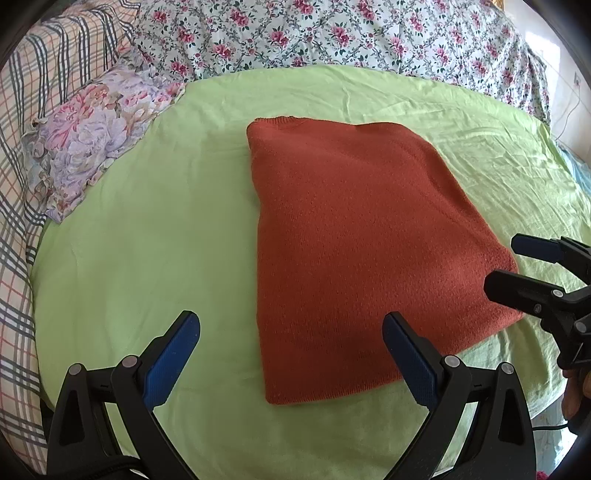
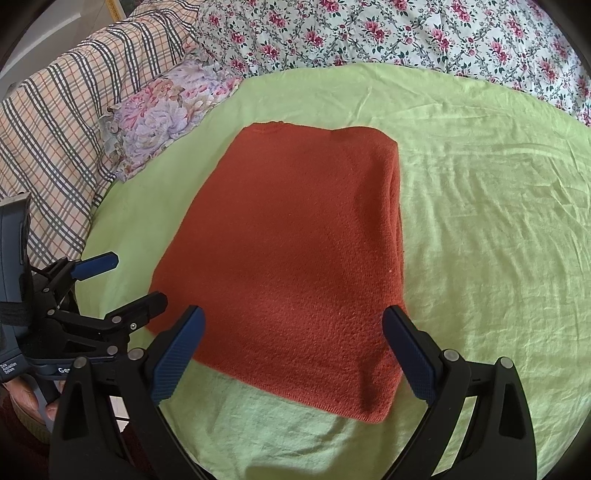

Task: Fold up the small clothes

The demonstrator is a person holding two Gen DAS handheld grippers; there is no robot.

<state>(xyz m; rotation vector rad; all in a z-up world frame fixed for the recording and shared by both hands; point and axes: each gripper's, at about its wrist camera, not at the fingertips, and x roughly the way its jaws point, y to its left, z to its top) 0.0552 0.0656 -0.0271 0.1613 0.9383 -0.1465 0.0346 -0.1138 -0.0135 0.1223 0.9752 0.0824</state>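
Note:
A rust-orange knit sweater (image 1: 354,243) lies folded into a rectangle on the light green sheet (image 1: 147,240); it also shows in the right wrist view (image 2: 295,251). My left gripper (image 1: 291,325) is open and empty, hovering over the sweater's near left corner. My right gripper (image 2: 293,319) is open and empty above the sweater's near edge. The right gripper shows in the left wrist view (image 1: 506,264) at the sweater's right corner. The left gripper shows in the right wrist view (image 2: 136,277) at the sweater's left corner.
A pastel floral pillow (image 1: 92,140) lies at the sheet's far left. A plaid blanket (image 1: 22,184) borders the left side and a rose-print quilt (image 1: 332,33) the far side. The green sheet (image 2: 480,240) spreads wide on both sides of the sweater.

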